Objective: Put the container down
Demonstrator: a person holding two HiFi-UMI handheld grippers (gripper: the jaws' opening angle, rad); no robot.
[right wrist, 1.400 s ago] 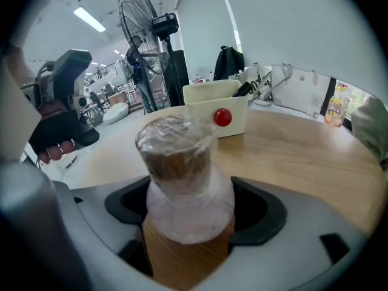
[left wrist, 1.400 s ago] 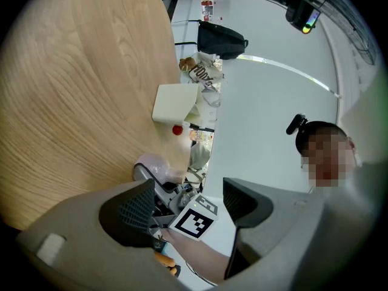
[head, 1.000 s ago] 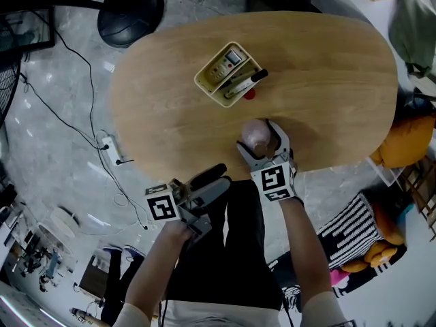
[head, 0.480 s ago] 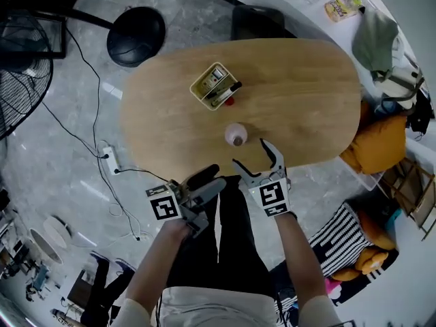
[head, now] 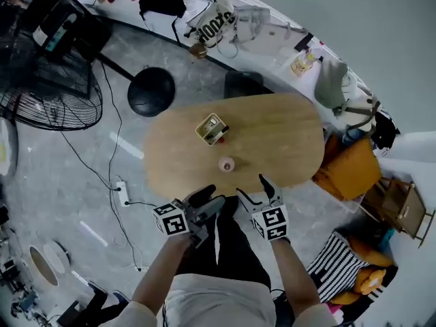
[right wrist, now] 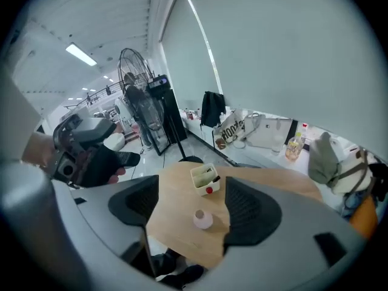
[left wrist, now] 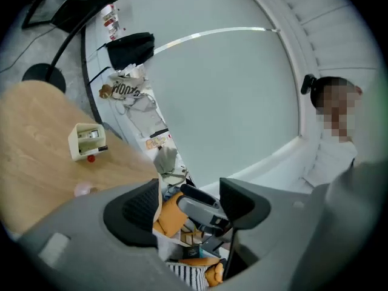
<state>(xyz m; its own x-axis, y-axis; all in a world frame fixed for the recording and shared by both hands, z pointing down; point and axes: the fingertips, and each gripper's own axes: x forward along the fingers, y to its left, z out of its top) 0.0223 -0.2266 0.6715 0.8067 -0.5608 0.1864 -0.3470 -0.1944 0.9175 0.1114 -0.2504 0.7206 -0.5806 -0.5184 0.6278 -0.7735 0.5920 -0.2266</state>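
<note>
The small pale-pink round container (head: 226, 164) stands upright on the oval light-wood table (head: 286, 138), near the table's edge on the person's side. A cream rectangular organiser box (head: 210, 129) sits farther across the table from that edge. Just off that edge, the left gripper (head: 216, 194) and the right gripper (head: 251, 186) hold their jaws apart. Both pairs have just been closing a little, and nothing is between them.
</note>
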